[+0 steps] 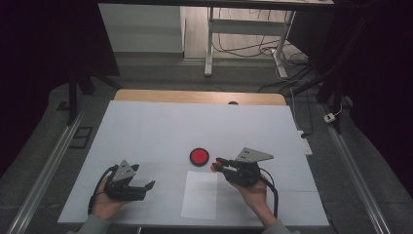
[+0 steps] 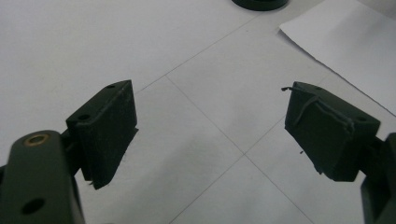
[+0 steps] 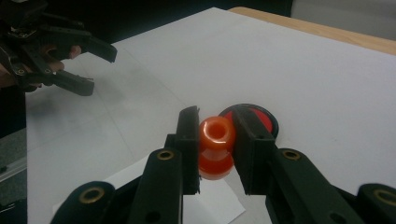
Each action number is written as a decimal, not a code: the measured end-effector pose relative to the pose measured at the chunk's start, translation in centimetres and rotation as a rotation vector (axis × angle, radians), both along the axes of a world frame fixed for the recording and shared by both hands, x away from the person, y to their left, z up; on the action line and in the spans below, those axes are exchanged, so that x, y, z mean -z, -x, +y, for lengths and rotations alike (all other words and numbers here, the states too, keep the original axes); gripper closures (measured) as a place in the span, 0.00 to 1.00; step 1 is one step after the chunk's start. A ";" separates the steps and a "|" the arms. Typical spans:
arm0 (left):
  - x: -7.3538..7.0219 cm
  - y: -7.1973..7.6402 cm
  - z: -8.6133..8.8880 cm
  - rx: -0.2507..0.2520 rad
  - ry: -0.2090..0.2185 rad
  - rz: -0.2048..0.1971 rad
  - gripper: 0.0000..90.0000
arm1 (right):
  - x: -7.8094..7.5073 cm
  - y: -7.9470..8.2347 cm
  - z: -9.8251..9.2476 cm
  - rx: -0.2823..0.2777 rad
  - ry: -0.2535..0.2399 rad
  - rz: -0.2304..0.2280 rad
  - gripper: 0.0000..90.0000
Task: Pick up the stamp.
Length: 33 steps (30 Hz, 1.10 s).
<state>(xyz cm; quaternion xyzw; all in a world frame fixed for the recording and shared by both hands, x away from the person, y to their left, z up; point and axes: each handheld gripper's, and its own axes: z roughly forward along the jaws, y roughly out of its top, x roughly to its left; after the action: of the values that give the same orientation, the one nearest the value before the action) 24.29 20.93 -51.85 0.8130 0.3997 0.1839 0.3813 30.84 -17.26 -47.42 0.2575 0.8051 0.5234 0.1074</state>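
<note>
So the right gripper [image 3: 215,147] is clamped on an orange spool-shaped stamp [image 3: 215,144], the red ink pad [image 1: 199,156] just beyond its tip toward the table's far edge, while the left gripper [image 2: 210,128] sits open and empty.

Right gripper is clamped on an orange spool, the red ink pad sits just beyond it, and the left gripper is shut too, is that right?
Not quite: the left gripper is open, its jaws wide apart over bare table in the left gripper view. The right gripper does clamp the orange spool, with the red ink pad just beyond.
</note>
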 end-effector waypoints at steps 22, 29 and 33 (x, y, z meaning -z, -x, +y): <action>0.0 0.0 -0.1 0.004 -0.004 -0.004 0.19 | 0.0 0.4 1.4 -0.039 -0.006 -0.001 0.80; -0.1 0.0 -0.1 0.000 -0.003 -0.007 0.19 | 0.0 0.6 1.6 -0.047 -0.004 -0.003 0.80; -0.2 0.0 -0.2 0.006 -0.001 -0.009 0.19 | 0.0 0.5 1.6 -0.047 -0.004 -0.001 0.80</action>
<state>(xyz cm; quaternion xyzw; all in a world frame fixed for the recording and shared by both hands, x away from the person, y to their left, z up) 24.27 20.70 -51.69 0.8135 0.3957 0.1866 0.3833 30.30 -15.69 -47.41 0.2384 0.8098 0.5276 0.0949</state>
